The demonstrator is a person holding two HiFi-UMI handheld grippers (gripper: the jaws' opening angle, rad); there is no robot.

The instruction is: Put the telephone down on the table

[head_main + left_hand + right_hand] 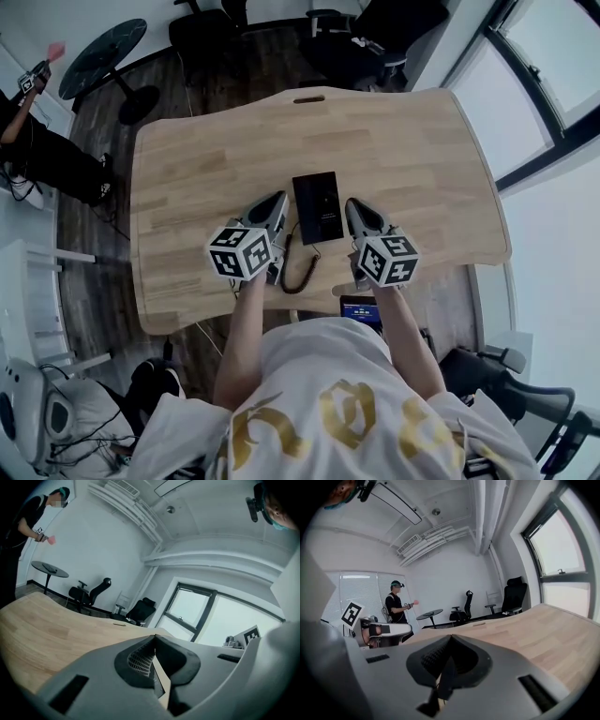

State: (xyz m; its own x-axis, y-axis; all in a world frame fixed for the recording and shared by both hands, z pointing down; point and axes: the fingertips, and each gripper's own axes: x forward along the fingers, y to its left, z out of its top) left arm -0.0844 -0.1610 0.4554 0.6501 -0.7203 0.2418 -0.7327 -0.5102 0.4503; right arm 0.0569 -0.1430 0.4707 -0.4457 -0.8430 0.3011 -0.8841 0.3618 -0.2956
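Head view: telephone point(317, 206) lies between left tongs point(277, 202) and right tongs point(355, 208).

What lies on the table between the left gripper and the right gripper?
The telephone lies flat on the table between the left gripper and the right gripper; the head view shows it. Its coiled cord runs toward the table's near edge.
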